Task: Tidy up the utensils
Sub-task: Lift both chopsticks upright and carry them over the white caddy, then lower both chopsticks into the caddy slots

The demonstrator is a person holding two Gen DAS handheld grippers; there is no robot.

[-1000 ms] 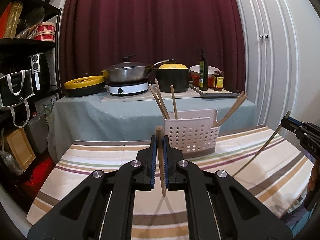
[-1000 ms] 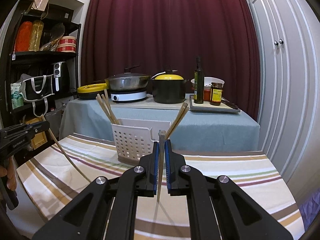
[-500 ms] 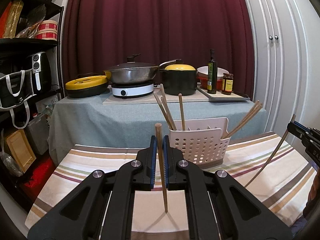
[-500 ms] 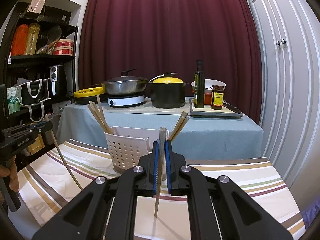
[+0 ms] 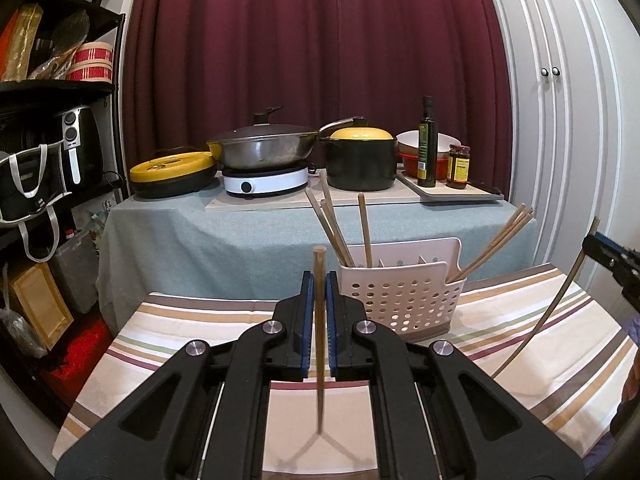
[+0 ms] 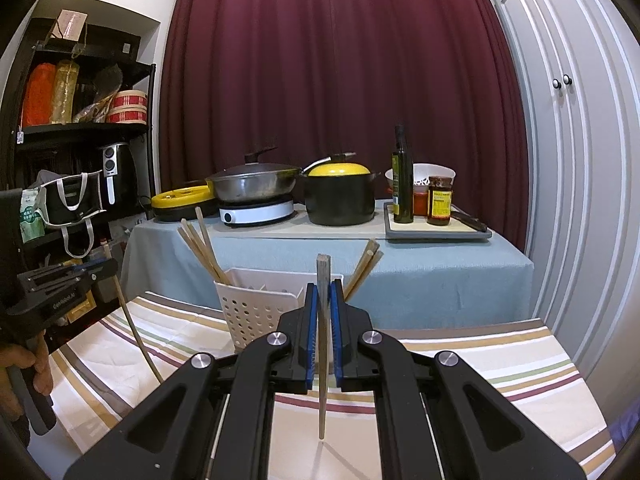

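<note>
Right now your left gripper (image 5: 319, 292) is clamped on a thin brown wooden chopstick (image 5: 319, 360), held upright, its tip just above the striped tablecloth (image 5: 180, 332). Your right gripper (image 6: 324, 304) pinches a paler wooden chopstick (image 6: 322, 380) the same way. Between them stands the white perforated plastic utensil basket (image 5: 400, 300), with chopsticks leaning in its end compartments.

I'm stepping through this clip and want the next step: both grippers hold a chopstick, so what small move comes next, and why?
Probably carry the left gripper forward to the white caddy and lower its chopstick in: each gripper clamps one upright, and the others already stand there.
</note>
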